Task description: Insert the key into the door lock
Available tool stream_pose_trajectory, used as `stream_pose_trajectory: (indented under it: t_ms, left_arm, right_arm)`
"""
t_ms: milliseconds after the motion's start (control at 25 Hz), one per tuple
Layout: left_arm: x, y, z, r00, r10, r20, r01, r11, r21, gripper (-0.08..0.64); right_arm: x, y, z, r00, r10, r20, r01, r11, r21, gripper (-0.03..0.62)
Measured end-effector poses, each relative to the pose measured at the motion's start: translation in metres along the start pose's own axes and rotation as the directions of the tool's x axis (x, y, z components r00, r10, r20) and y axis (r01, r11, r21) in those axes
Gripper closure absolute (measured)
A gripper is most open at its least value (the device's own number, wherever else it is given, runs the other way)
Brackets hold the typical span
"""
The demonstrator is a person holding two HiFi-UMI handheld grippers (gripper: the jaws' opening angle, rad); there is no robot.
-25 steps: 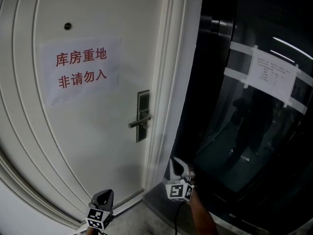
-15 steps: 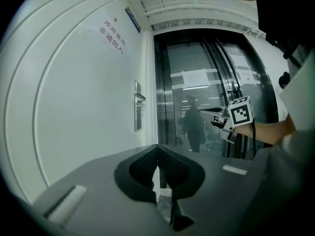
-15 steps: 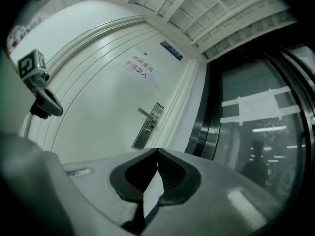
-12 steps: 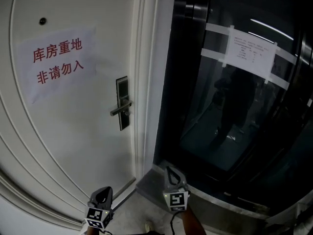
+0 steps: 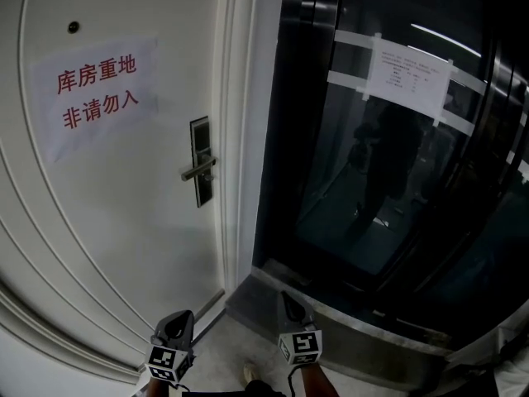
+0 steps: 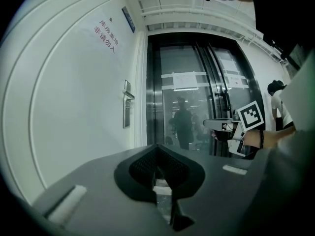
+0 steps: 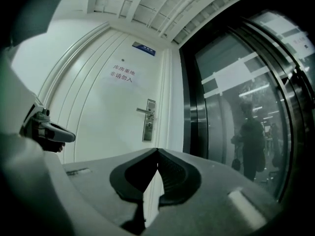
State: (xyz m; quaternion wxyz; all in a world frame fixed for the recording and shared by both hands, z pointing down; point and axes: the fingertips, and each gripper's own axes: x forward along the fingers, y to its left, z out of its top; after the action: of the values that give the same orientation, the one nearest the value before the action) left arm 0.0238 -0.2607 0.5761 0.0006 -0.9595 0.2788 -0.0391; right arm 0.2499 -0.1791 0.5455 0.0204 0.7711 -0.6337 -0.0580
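**Step in hand: approach.** The lock plate is on the white door, and the lever handle crosses its middle. The keyhole is too small to make out.

The left tongs are well below the lock plate. They are clamped on a small pale piece, judged to be the key. The right tongs are below and to the right of the lock plate, closed together and empty.

1. Raise the left tongs to the height of the lock plate.
2. Square the key to the plate face.
3. Align the blade with the keyway before advancing.

Stay clear of the lever handle. Do not force the key.
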Motion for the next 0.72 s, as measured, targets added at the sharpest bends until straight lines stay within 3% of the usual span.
stream_pose_trajectory:
  t_ms: [400, 720]
  left_arm:
    - [-0.029, -0.014, -0.006, 1.0, -0.022, 0.008, 0.022, 1.0, -0.012, 0.558]
    - [-0.051, -0.015, -0.008, 1.0, -0.021, 0.01, 0.022, 1.0, -0.021, 0.558]
  right_arm:
    - [-0.057, 0.017, -0.024, 0.999, -0.031, -0.036, 0.034, 0.996, 0.086, 0.591]
    - [-0.096, 0.035, -0.044, 0.995, -0.036, -0.09, 0.043, 0.996, 0.082, 0.591]
